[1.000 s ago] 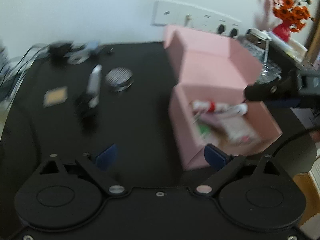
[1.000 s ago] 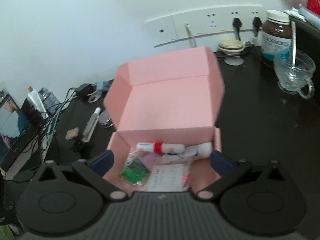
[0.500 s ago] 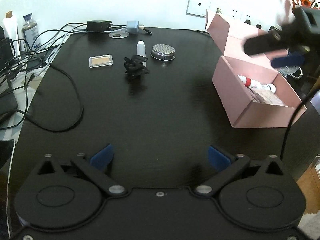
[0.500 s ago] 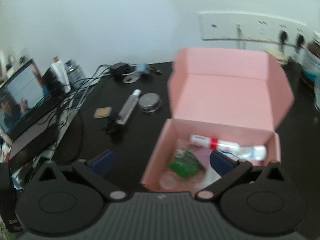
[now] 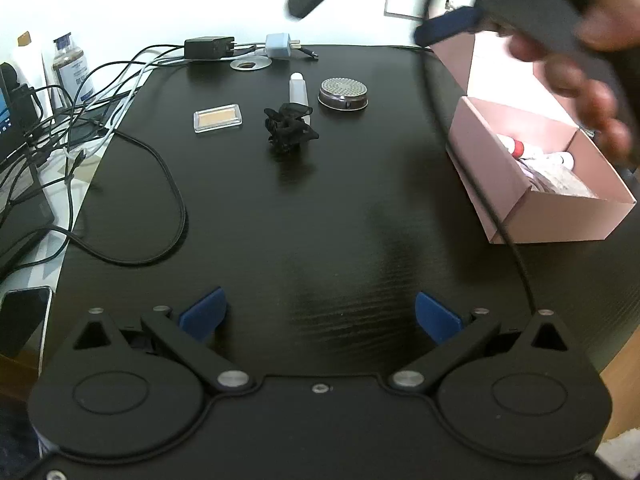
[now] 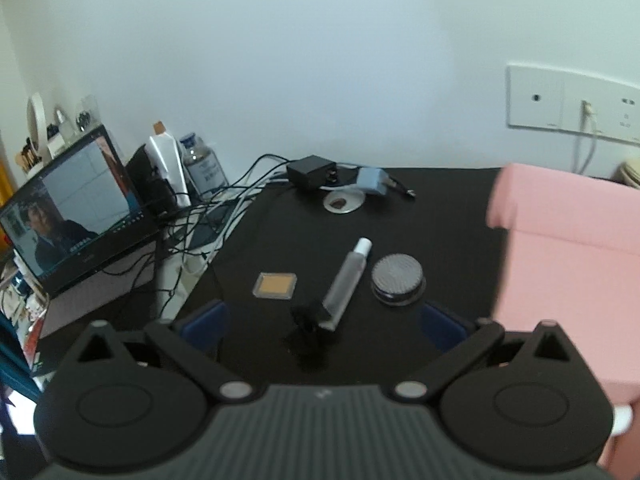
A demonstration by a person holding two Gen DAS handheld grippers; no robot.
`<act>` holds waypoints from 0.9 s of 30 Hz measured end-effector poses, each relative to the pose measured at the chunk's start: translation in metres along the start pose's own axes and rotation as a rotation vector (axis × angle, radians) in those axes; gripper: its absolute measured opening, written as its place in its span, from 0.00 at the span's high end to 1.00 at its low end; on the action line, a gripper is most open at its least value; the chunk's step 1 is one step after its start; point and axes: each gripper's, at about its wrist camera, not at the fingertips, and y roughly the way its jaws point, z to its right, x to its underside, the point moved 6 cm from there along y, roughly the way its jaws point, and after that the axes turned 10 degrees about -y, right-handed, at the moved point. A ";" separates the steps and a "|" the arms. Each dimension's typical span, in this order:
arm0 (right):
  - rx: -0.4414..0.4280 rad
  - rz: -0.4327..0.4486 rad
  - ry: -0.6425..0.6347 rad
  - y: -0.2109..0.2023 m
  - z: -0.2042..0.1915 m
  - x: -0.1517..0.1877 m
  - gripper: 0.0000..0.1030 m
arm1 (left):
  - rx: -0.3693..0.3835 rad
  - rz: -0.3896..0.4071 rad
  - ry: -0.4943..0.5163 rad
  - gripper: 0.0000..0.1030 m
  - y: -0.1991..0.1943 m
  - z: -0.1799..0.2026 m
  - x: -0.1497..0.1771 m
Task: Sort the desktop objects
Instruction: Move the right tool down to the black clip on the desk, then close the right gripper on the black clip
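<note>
On the black bench, a clear rectangular case with a tan insert, a black claw-shaped clip, a slim translucent tube with a white cap and a round metal mesh-topped tin lie close together near the far edge; the clip hides the tube's lower end. The open pink cardboard box stands to the right, its contents mostly hidden by its wall and by a blurred hand holding the right tool, whose far side is cut off. The left tool is spread wide over bare bench, pinching nothing. From its own camera the right tool is also spread, with nothing between its pads, above the blurred clip.
</note>
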 end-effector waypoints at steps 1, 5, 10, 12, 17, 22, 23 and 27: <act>0.004 -0.004 -0.011 0.006 -0.002 -0.002 0.01 | -0.004 0.002 0.003 0.00 0.000 0.000 0.001; 0.014 -0.034 -0.079 0.029 -0.013 -0.001 0.04 | -0.028 0.007 0.029 0.00 -0.001 0.003 0.005; 0.039 -0.102 -0.190 0.058 -0.028 0.007 0.23 | -0.041 0.017 0.041 0.00 -0.001 0.005 0.008; 0.030 -0.123 -0.198 0.068 -0.032 0.011 0.33 | -0.040 0.018 0.042 0.00 -0.001 0.005 0.008; 0.008 -0.149 -0.170 0.084 -0.037 0.018 0.38 | -0.042 0.019 0.040 0.00 -0.001 0.007 0.008; 0.009 -0.185 -0.127 0.097 -0.034 0.022 0.51 | -0.043 0.021 0.040 0.00 -0.001 0.008 0.009; 0.011 -0.192 -0.118 0.099 -0.033 0.023 0.56 | -0.043 0.021 0.040 0.00 -0.001 0.008 0.009; 0.022 -0.222 -0.103 0.103 -0.031 0.029 0.72 | -0.041 0.023 0.041 0.00 -0.001 0.007 0.009</act>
